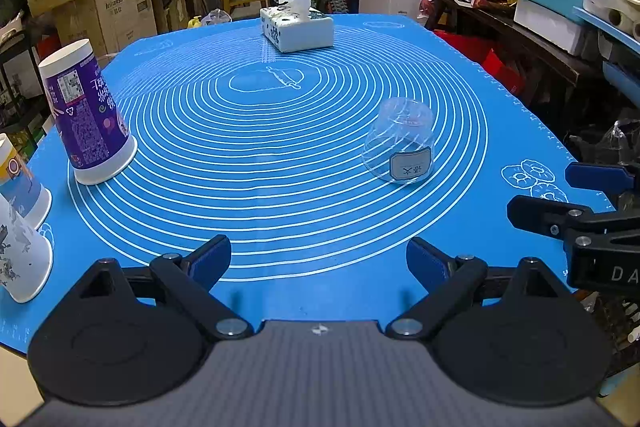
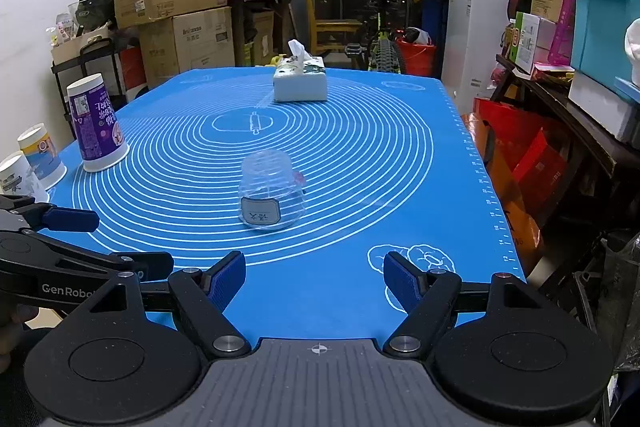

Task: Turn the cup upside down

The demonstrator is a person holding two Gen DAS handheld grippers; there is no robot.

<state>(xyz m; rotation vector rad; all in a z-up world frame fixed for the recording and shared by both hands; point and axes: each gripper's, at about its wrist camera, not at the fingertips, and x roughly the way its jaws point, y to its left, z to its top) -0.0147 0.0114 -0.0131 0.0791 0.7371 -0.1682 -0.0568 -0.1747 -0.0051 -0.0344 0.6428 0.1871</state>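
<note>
A clear plastic cup [image 1: 400,143] with a grey label stands upside down, rim on the blue mat [image 1: 280,207]. It also shows in the right wrist view [image 2: 270,193], ahead of my right gripper [image 2: 314,281]. My right gripper is open and empty, a short way back from the cup. My left gripper [image 1: 318,259] is open and empty, with the cup ahead to its right. The right gripper's fingers [image 1: 540,215] show at the right edge of the left wrist view.
Three paper cups stand upside down at the mat's left: a tall purple one [image 1: 86,115], a yellow-blue one [image 1: 18,183] and a white one [image 1: 18,259]. A tissue box [image 1: 296,27] sits at the far end. Boxes, shelves and a bicycle surround the table.
</note>
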